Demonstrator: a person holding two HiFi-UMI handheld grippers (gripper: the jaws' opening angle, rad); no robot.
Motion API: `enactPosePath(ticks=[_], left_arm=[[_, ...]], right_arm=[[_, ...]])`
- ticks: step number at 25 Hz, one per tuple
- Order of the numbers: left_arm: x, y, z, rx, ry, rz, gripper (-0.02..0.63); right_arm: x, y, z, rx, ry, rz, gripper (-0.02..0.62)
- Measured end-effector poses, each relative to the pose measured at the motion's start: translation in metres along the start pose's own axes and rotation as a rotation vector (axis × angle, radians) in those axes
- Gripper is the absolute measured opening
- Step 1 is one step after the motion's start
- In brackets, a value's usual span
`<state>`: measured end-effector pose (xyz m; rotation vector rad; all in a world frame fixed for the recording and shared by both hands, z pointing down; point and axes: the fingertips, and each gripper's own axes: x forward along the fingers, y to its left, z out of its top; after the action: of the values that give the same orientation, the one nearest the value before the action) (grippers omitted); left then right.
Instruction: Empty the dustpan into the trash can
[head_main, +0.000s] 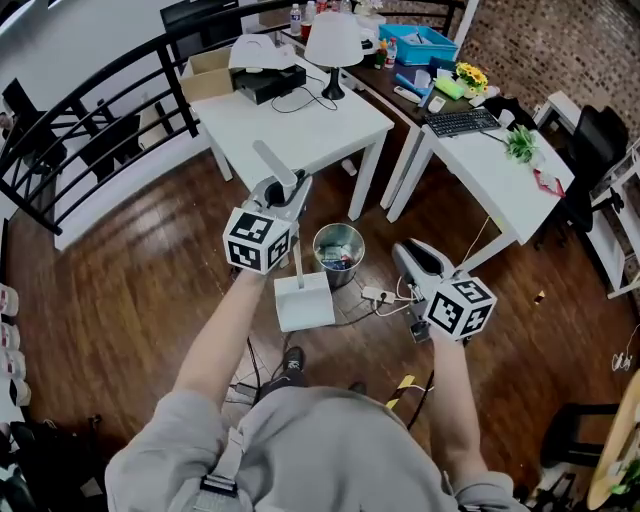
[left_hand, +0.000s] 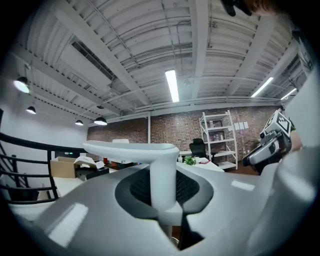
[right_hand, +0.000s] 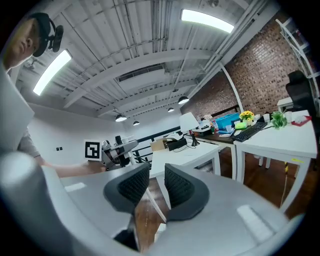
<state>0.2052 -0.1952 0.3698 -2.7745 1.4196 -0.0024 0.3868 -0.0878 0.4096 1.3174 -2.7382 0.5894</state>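
Left tongs (head_main: 289, 197) pinched the handle of the white plastic dustpan (head_main: 303, 303), at seven o'clock of the round metal trash can (head_main: 340, 279); right tongs (head_main: 407, 252) stood spread, empty.

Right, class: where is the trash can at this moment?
In the head view the trash can stands on the floor near the centre, just right of the white dustpan, in front of the white table.
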Motion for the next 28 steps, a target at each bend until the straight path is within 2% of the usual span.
enactPosePath(ticks=[10,15,19,25,28], left_arm=[[-0.027,0.121,-0.113,-0.093,0.052,0.17,0.055],[-0.028,0.168,-0.147,-0.141,0.053,0.245,0.064],[-0.018,0.186,-0.172,-0.158,0.072,0.248,0.064],[-0.01,0.198,-0.231,-0.213,0.169,0.247,0.064],[-0.005,0.206,-0.237,-0.225,0.177,0.24,0.064]], right_arm=[[0.087,0.013,-0.02,0.027,0.085,-0.044,0.089],[0.109,0.013,-0.031,0.031,0.131,-0.067,0.089],[0.116,0.006,-0.041,0.05,0.153,-0.1,0.086],[0.118,0.004,-0.057,0.075,0.197,-0.132,0.086],[0.116,0.001,-0.057,0.081,0.202,-0.149,0.086]])
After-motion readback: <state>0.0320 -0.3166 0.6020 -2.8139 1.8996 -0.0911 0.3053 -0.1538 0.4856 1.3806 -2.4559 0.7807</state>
